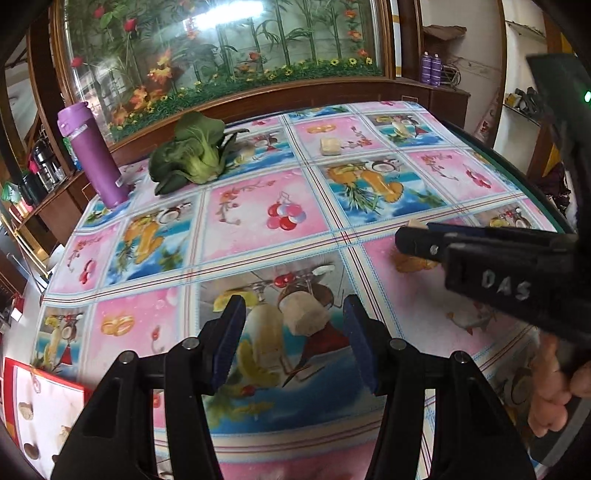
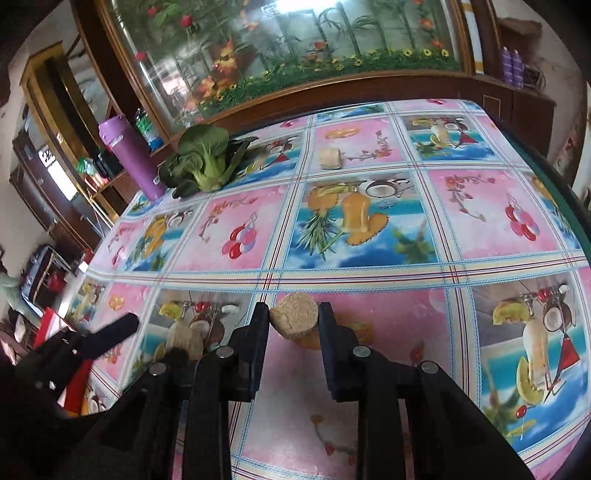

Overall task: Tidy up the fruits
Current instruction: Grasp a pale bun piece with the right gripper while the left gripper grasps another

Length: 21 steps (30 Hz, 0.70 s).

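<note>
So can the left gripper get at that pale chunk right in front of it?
Probably yes. The left gripper has its jaws open, and the pale chunk lies on the tablecloth just ahead between them, with nothing in between. The right gripper is off to the side.

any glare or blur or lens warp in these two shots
Left wrist view: bright glare on the glass panel at the top, table edge bowed by the fisheye, right claw slightly soft. Right wrist view: the same glare washes out the glass panel, the left claw is smeared by motion blur, dark vignette in the corners; the tan piece stays sharp.
</note>
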{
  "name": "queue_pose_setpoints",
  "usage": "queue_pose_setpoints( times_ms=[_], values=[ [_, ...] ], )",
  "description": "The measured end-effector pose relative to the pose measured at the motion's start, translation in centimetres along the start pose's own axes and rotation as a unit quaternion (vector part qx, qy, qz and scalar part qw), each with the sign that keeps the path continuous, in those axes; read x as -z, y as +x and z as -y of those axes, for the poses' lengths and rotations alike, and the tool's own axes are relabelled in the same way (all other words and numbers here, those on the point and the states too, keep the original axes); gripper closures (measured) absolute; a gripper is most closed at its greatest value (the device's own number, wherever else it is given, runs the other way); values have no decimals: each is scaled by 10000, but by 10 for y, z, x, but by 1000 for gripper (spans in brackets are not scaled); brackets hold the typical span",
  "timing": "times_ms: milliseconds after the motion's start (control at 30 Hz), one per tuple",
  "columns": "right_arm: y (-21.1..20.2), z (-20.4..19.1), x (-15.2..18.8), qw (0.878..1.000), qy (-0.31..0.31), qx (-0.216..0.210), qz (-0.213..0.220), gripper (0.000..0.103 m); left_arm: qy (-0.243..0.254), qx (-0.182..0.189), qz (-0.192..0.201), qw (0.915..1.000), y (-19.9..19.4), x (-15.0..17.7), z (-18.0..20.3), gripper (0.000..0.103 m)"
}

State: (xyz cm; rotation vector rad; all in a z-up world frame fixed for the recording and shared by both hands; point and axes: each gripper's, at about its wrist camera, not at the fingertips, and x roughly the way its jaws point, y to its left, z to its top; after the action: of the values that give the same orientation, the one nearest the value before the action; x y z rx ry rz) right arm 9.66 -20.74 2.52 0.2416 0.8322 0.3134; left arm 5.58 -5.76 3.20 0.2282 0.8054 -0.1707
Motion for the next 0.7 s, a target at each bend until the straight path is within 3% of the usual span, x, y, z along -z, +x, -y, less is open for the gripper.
queue_pose_setpoints(
  times_ms=[200,333,500,700],
  values=[
    [-4,-2,-3,9999,101,-94,55,77,-306,154,-238,9991,21,-2,-3,49],
    [-4,-3,-3,9998,124,-134,56,77,-469,351,-392,9975,30,1,-2,70],
    [-7,-8,-2,9998,55,-171,100,77,-518,355,-258,9977,26,4,-2,70],
    [-10,-13,-1,9997,-36,-178,189,77,-645,263,164,9974,-5,3,-1,70]
  ],
)
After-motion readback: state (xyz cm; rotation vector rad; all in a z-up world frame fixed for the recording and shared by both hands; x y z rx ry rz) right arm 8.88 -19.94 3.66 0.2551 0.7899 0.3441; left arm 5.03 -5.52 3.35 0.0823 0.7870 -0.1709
